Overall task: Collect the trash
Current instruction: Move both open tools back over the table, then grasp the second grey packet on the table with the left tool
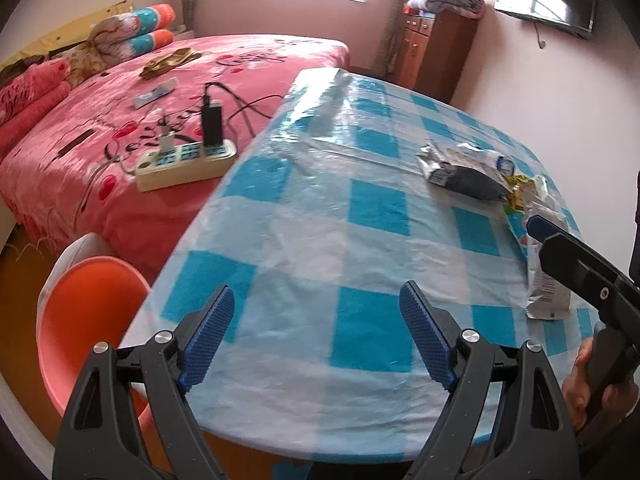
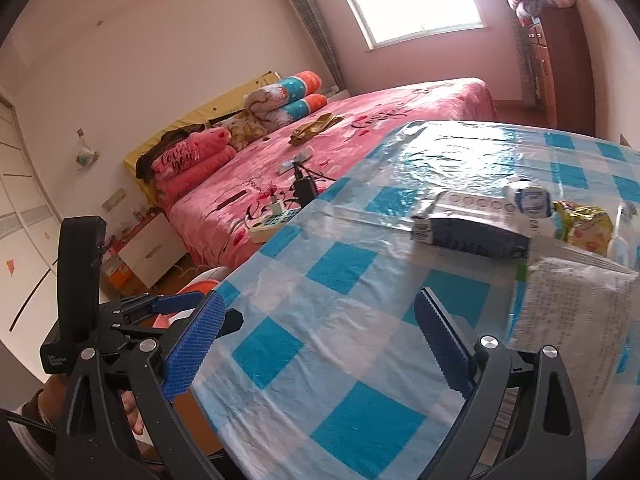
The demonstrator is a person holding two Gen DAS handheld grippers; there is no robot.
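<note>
Status at this frame: nothing was collected yet, as far as I could judge. My left gripper [image 1: 318, 338] had its jaws wide apart with only bare checked tablecloth [image 1: 360, 264] between them, nothing held. My right gripper [image 2: 320, 346] was likewise spread open and empty over the cloth; the white printed wrapper [image 2: 576, 312] sat just beside its right finger, and I couldn't tell whether they touched. All the trash was still lying on the table, bunched at the right side: a dark blue packet [image 2: 476, 236], a crumpled white-and-blue wrapper [image 2: 528, 198] behind it, and a yellow-green snack bag [image 2: 586, 226] next to those. I saw no bin or trash bag in either view, so where the pile should go was unclear. Left gripper was well apart from the pile; right was nearest. Remaining, by my read: every pickup and every drop-off, basically the whole job.
</note>
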